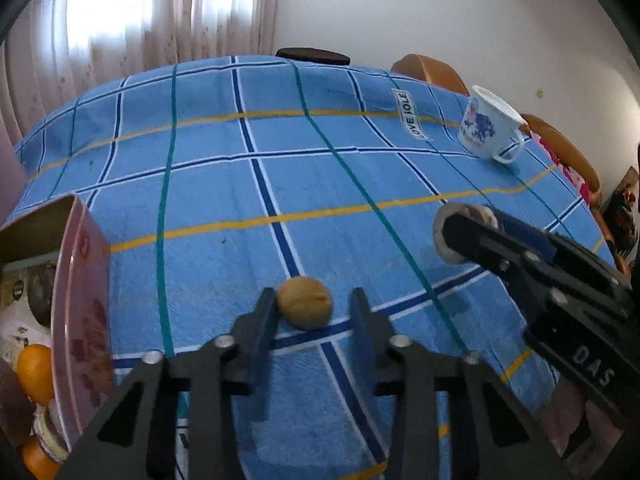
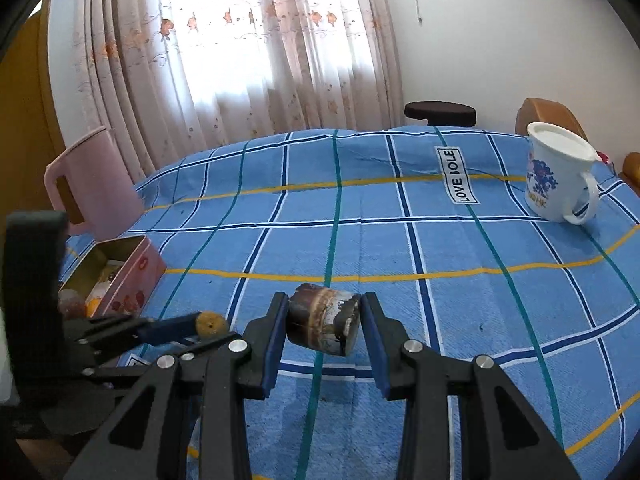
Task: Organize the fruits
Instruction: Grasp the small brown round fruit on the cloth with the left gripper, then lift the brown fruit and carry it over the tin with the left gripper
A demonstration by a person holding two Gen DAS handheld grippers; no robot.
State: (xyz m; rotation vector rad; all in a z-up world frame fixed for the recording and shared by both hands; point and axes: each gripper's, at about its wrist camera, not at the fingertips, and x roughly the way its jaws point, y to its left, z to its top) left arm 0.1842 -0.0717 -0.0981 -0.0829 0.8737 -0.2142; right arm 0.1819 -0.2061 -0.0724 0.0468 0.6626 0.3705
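The left gripper (image 1: pixel 314 300) points down at a small round tan fruit with a matt, dimpled skin (image 1: pixel 305 302), which lies on the blue checked tablecloth (image 1: pixel 280 168) at 6 o'clock in the left wrist view. The jaws stand spread around the fruit: the 9 o'clock pad touches it, while a gap shows at the 3 o'clock pad, so it is not yet pinched. The right gripper (image 2: pixel 325 312) is pressed onto a short dark brown cylinder with pale bands (image 2: pixel 324 326), both pads bearing on its sides. The open pink rectangular tin (image 1: pixel 80 300), already containing orange fruits, sits at 8 o'clock. A white printed mug (image 1: pixel 490 126) stands well apart at 2 o'clock. The fruit is probably light and firm-shelled, and it can roll. Grip it across its widest girth, pads centred. An off-centre pinch may squirt it out sideways. Moderate pressure should suffice; excess force could crack the skin.
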